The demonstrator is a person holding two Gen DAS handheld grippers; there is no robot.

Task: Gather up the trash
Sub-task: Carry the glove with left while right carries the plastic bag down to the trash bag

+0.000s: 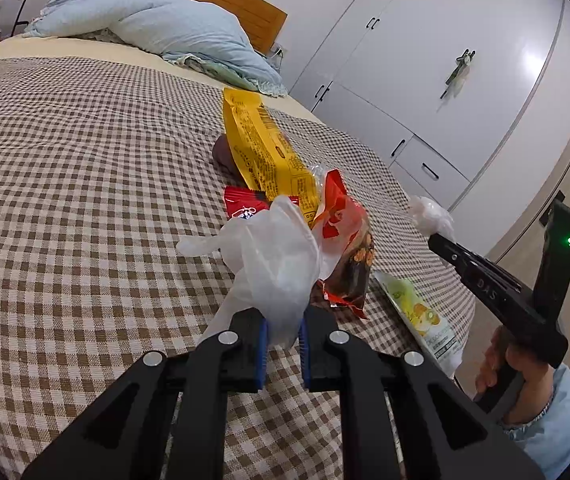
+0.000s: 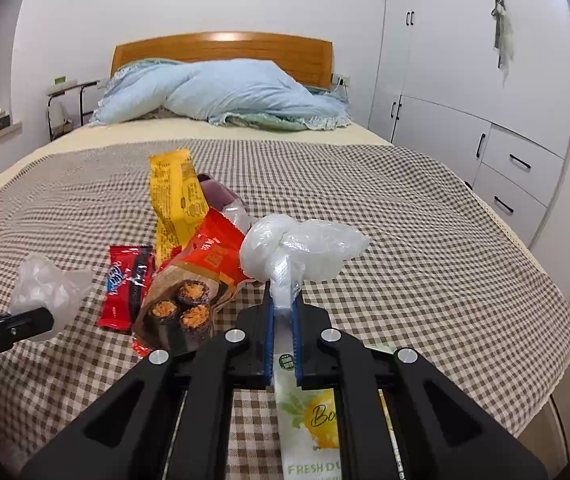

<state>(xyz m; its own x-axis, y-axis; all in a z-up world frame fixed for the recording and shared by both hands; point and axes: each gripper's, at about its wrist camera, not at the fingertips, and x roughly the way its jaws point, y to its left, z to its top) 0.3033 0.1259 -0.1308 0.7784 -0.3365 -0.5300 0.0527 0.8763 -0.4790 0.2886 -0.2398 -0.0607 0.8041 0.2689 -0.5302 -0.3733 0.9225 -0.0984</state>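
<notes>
Left wrist view: the left gripper [image 1: 283,332] clenches a crumpled clear plastic bag [image 1: 273,256]; ahead lie snack wrappers [image 1: 269,152], and to its right a hand [image 1: 513,364] holds the right gripper [image 1: 439,240].

Right wrist view: the right gripper [image 2: 283,304] pinches another clear bag [image 2: 297,248], directly above a lemon-printed packet [image 2: 311,424]. Checkered bedspread [image 2: 405,216], blue pillow [image 2: 225,92], white wardrobe [image 2: 465,60].

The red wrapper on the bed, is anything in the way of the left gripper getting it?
Yes. The left gripper is already shut on a clear plastic bag, which hangs in front of the red wrapper. Its jaws are full, and the orange snack bag lies beside the wrapper.
</notes>
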